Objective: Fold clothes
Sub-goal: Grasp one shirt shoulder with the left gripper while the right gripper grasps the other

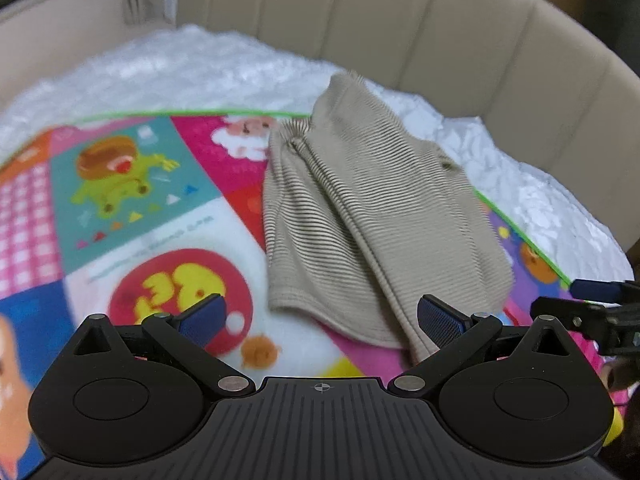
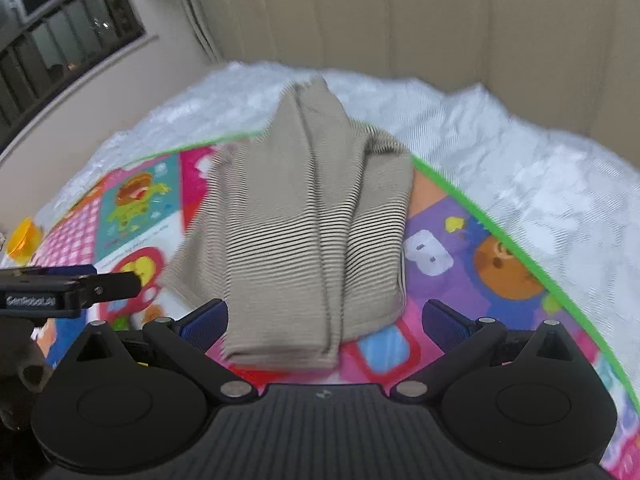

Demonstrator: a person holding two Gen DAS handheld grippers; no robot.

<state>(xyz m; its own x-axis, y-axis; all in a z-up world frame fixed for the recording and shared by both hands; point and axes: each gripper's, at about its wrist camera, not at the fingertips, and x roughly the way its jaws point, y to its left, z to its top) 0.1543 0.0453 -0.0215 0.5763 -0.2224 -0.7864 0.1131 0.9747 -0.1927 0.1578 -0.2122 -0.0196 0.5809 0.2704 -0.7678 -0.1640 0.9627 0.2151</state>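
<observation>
A beige ribbed garment (image 1: 372, 216) lies partly folded on a colourful cartoon play mat (image 1: 132, 200). In the right wrist view the garment (image 2: 304, 224) runs from the mat's green edge down to just in front of the fingers. My left gripper (image 1: 324, 316) is open and empty, with the garment's near hem between and just beyond its blue pads. My right gripper (image 2: 324, 320) is open and empty, with the garment's near end lying between its pads. The right gripper also shows at the right edge of the left wrist view (image 1: 600, 304), and the left gripper shows in the right wrist view (image 2: 80, 284).
The play mat (image 2: 480, 248) lies on a white textured bed cover (image 2: 520, 160). A beige padded headboard (image 1: 400, 20) curves behind. A yellow object (image 2: 24, 238) sits at the mat's far left. A dark window (image 2: 60, 28) is at the upper left.
</observation>
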